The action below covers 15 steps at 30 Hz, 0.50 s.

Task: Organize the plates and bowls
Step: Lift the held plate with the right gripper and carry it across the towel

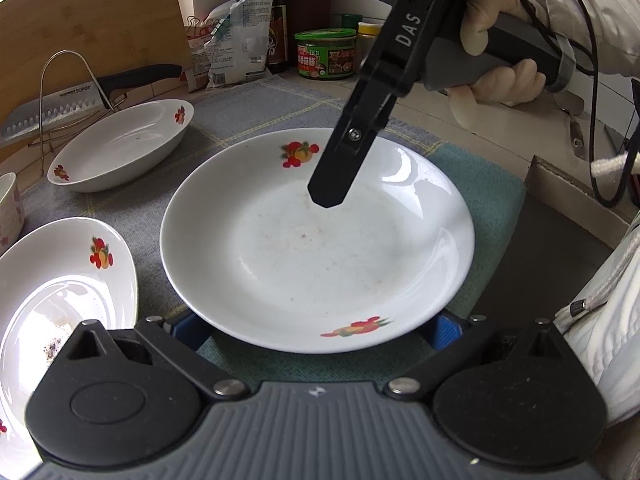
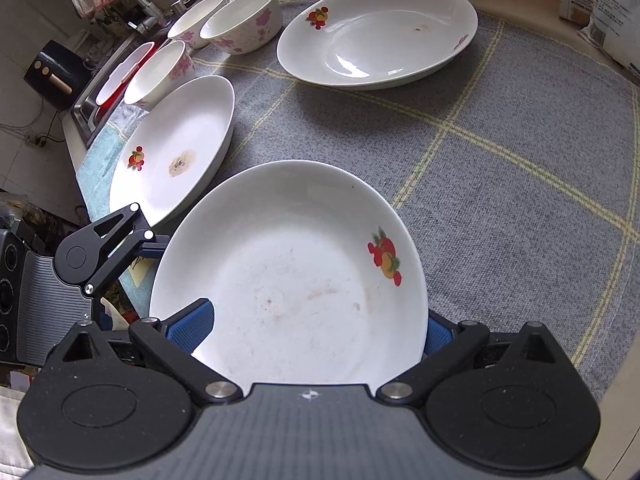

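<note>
the near rim of the centre plate [image 1: 316,240] hides the tips of the left gripper [image 1: 320,330], so only its blue pads [image 1: 444,330] peek out on either side under the edge. these fingers stand wide apart; whether they touch the plate i cannot tell. in the right wrist view the same plate [image 2: 288,272] fills the space between the fingers of the right gripper [image 2: 316,328], which also stand apart, one blue pad [image 2: 192,326] lying over the plate's near-left rim, the other half hidden behind its right edge. contact there is hard to make out. the plate sits on a grey checked cloth [image 2: 500,184] on the tabletop. a soiled plate [image 2: 176,148] lies just beside it to the left, cut off in the left wrist view. an oval dish [image 2: 378,34] sits farther back, with flowered bowls [image 2: 240,20] near the sink [image 2: 86,108].
</note>
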Motion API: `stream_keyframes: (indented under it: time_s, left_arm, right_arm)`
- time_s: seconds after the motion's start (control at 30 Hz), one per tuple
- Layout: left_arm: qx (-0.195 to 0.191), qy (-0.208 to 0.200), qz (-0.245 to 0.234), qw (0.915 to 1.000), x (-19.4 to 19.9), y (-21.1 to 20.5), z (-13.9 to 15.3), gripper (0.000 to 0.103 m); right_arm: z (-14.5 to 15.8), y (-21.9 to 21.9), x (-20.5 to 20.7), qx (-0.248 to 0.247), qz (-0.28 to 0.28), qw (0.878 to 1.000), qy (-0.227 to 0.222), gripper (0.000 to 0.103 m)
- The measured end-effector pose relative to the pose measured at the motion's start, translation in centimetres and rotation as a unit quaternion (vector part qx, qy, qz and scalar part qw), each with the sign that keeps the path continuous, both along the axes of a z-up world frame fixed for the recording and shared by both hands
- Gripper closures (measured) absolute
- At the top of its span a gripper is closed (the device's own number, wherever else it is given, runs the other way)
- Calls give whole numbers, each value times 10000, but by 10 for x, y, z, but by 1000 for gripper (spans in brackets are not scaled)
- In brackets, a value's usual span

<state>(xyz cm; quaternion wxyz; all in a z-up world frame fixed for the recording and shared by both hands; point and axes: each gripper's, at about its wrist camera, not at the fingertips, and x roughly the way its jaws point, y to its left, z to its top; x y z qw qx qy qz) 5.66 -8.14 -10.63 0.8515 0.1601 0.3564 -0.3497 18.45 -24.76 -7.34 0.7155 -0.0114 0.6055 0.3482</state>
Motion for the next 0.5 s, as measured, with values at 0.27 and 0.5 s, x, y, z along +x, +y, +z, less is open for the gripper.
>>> stream_keyframes:
  time_s: [0.27,0.5]
  left_arm:
    - [156,-19,-75,9998,-1,-4,8,1]
    - [129,34,-154,9998,9,-13,20,1]
  right_arm:
    - [5,-4,-3,14,-56,10000,-22,0]
    - [16,-15,-3,63,-215,9996,-188,0]
